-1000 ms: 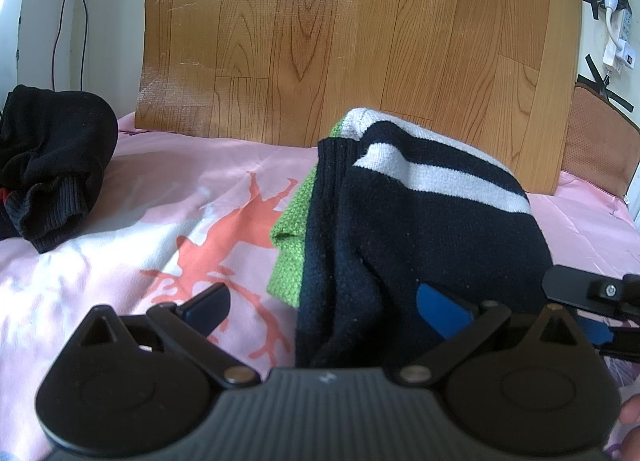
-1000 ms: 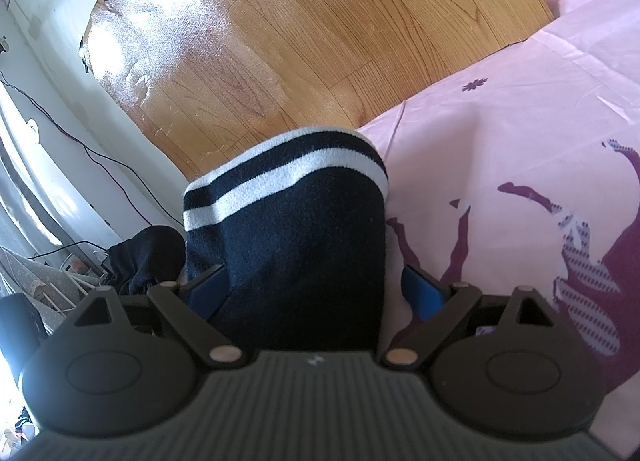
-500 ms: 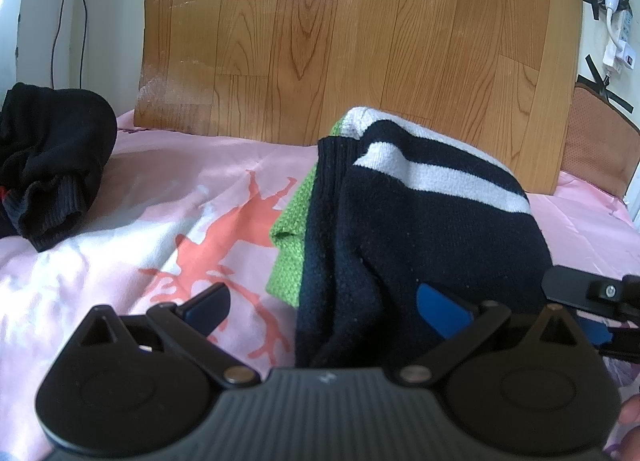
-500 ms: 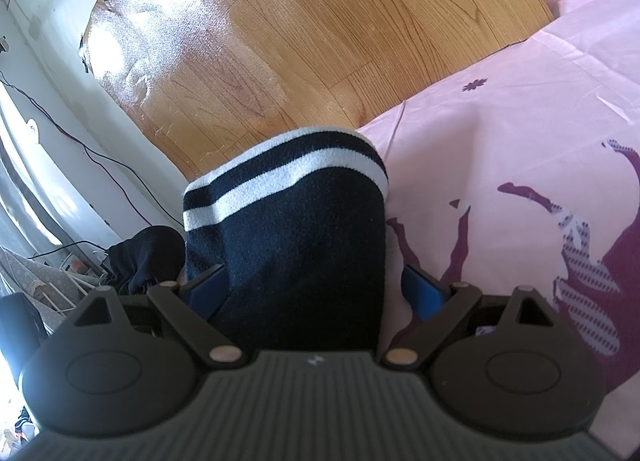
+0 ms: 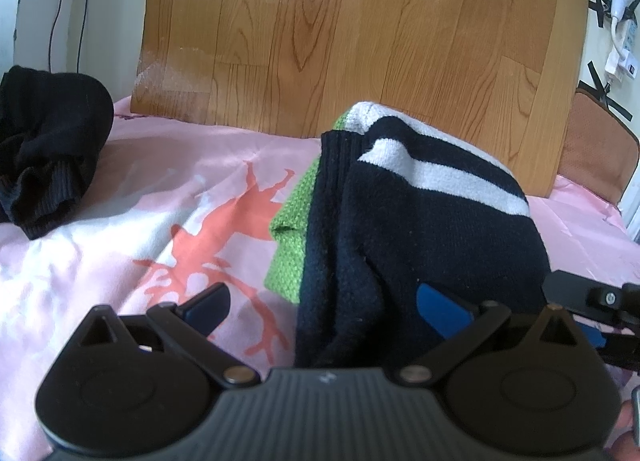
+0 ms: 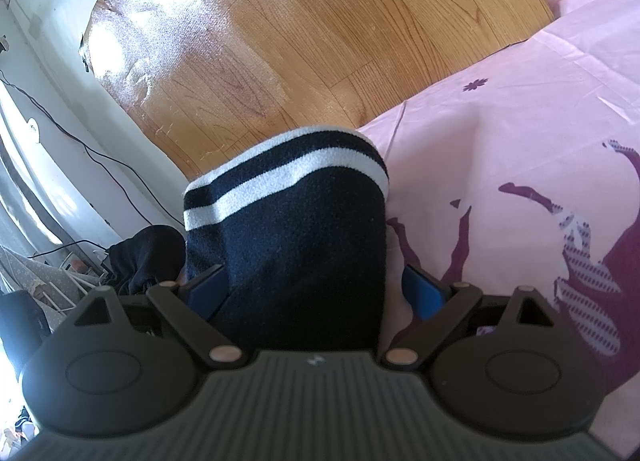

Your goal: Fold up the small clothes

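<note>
A folded navy knit garment with white stripes lies on the pink bedsheet, on top of a green knit piece. My left gripper is open; its right finger rests on the navy garment and its left finger hangs over the sheet. In the right wrist view the same navy garment fills the gap between the fingers of my right gripper, which is open and straddles it. Part of the right gripper shows at the right edge of the left wrist view.
A crumpled black garment sits at the far left of the bed. A wood-grain board stands behind the clothes against the wall. Cables and clutter lie beyond the bed's left side. A brown cushion sits at the back right.
</note>
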